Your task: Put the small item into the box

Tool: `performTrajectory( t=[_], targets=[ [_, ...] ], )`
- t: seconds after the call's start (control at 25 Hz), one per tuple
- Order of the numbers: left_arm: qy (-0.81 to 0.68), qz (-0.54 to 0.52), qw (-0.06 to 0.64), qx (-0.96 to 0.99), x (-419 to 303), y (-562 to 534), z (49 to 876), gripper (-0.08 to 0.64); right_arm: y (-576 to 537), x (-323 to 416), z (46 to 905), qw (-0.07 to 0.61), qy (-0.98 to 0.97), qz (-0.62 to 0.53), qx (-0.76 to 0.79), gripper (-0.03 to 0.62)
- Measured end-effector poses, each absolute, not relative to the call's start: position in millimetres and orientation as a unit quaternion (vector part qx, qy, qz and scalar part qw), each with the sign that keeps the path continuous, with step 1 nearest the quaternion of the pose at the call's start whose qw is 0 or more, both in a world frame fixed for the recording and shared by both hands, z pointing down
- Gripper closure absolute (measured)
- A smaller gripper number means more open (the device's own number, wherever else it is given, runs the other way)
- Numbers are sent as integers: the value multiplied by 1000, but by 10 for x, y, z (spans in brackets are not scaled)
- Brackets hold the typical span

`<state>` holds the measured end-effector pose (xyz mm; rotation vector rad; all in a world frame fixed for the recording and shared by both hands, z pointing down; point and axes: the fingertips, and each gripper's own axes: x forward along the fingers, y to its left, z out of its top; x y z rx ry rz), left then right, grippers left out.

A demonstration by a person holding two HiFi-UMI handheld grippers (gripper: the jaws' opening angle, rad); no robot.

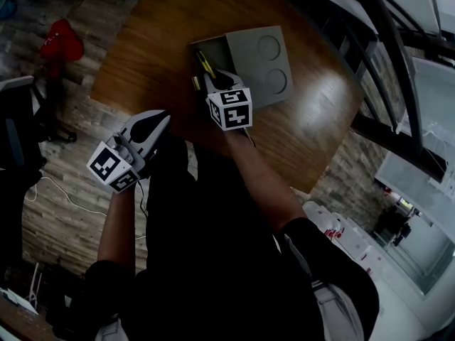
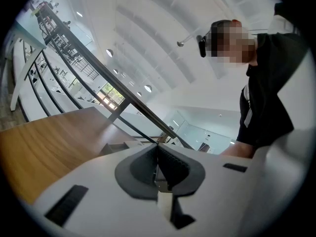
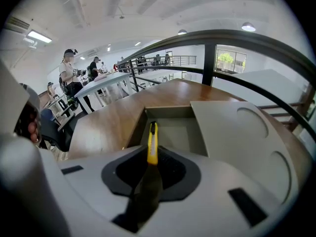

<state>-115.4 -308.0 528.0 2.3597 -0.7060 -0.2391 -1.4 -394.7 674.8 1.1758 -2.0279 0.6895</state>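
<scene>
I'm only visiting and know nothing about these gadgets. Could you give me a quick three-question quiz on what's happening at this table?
1. True or false: the left gripper has something between its jaws.
2. Pick one: the yellow item clamped in the right gripper points toward A) the open compartment of the grey box, B) the floor, C) a chair.
3. Fill in: the box's lid shows ___ round recesses.

Key: 1 false, its jaws are shut on nothing; 2 A; 3 two.
</scene>
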Motion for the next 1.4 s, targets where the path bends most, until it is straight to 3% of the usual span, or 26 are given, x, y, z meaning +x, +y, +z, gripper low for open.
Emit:
performTrajectory(
  t=[0.56,1.24,1.4],
  targets=[
    [-272,-98,325,900,-1156,-3027,5258,545,-3876,-10,6915,368,-773,267,443,522],
    [-269,-99,317,904,-1167,-3011,5196,543,-3922,-18,6821,356,-776,262,450,503],
    [-268,-96,315,905,-1170,-3033,5159,545,-4004,-44,6628,335,-786,252,454,530]
  ],
)
